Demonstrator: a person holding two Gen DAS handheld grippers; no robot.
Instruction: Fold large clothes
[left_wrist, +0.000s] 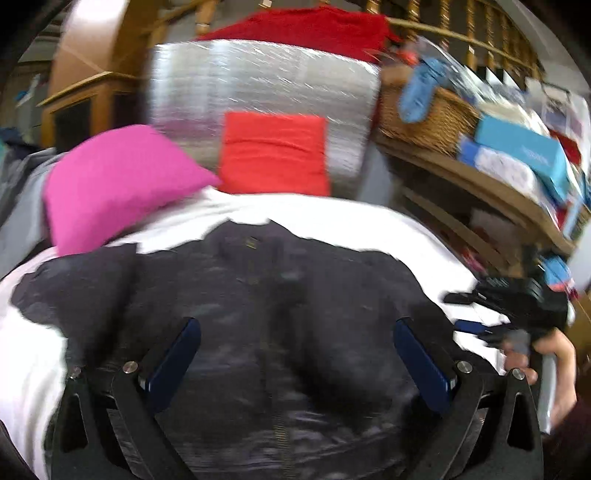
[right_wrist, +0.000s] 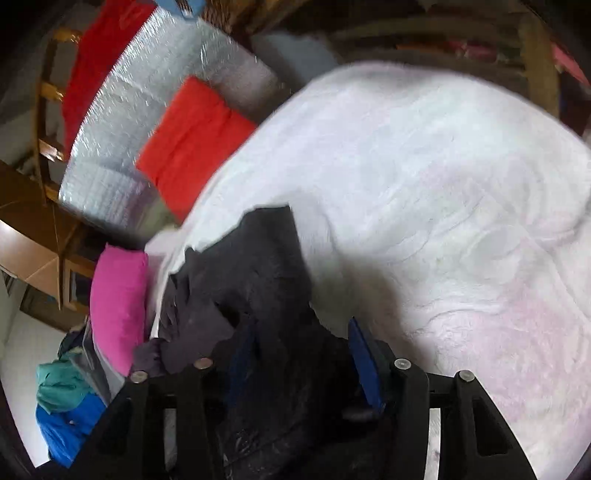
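Note:
A dark jacket (left_wrist: 280, 317) with a front zip lies spread on a white bed cover (left_wrist: 332, 218). My left gripper (left_wrist: 297, 354) is open, its blue-padded fingers wide apart just above the jacket's lower middle, holding nothing. My right gripper (right_wrist: 301, 354) is over the jacket's edge (right_wrist: 258, 280); dark cloth bunches between its fingers, and the left pad is mostly hidden by it. The right gripper also shows at the right edge of the left wrist view (left_wrist: 517, 306), held by a hand.
A pink pillow (left_wrist: 114, 184) and a red cushion (left_wrist: 275, 155) lie at the bed's head against a silver foil panel (left_wrist: 258, 88). Wooden shelves with a wicker basket (left_wrist: 428, 118) and boxes stand on the right. A blue and teal clothes pile (right_wrist: 62, 406) lies left of the bed.

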